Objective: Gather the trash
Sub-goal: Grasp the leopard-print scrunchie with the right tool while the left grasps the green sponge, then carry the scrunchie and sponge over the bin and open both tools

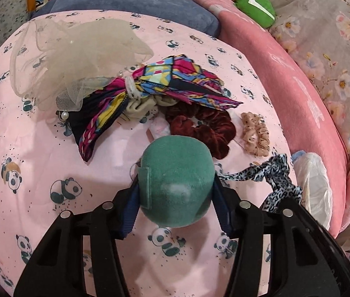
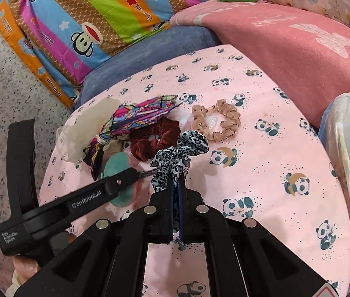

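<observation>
The left gripper [image 1: 176, 185] has its fingers clenched around a green velvet pad [image 1: 175, 180], holding it just above the pink panda-print sheet [image 1: 51, 148]. The right gripper [image 2: 178, 193] has its fingers pressed tight on a leopard-print scrunchie [image 2: 180, 153], which hangs bunched between them. Ahead on the sheet lies a pile: a dark red velvet scrunchie [image 1: 204, 128], a multicoloured patterned scarf [image 1: 165, 79] tied with a white band, and a cream tulle bow [image 1: 76, 57] with pearls. A tan scrunchie [image 1: 255, 133] lies just beside the red one, apart from it. A bin lined with a white plastic bag [image 2: 348, 148] stands at the right edge, near a pink blanket [image 2: 298, 49].
</observation>
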The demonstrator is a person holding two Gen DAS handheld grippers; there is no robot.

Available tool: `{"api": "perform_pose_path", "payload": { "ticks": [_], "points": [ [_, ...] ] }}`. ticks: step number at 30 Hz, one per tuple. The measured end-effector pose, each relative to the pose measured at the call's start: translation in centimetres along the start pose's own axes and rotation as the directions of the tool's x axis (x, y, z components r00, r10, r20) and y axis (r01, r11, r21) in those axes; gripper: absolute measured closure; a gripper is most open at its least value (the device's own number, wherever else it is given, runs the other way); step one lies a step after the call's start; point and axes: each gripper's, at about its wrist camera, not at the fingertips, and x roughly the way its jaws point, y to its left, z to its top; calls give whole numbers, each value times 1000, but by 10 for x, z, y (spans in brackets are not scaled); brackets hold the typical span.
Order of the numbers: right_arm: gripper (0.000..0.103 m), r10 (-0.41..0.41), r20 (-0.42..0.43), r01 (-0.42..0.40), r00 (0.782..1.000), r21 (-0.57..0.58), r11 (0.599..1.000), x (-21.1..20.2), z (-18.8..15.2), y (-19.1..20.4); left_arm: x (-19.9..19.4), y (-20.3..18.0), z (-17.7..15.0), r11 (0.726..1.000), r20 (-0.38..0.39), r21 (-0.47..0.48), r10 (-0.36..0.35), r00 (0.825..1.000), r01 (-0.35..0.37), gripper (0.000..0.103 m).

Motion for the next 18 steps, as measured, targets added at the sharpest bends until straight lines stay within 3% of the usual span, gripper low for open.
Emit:
{"api": "perform_pose_path", "payload": {
  "ticks": [8,18],
  "points": [
    [100,-7,72,5,997,21,1000,-35,5,-13,-22,-45,-9,996,21,87,-27,999,25,52],
    [100,-50,160,35,986,95,995,-86,4,-60,-33,-112,-27,976,21,206,-71,997,66,52]
  ]
}}
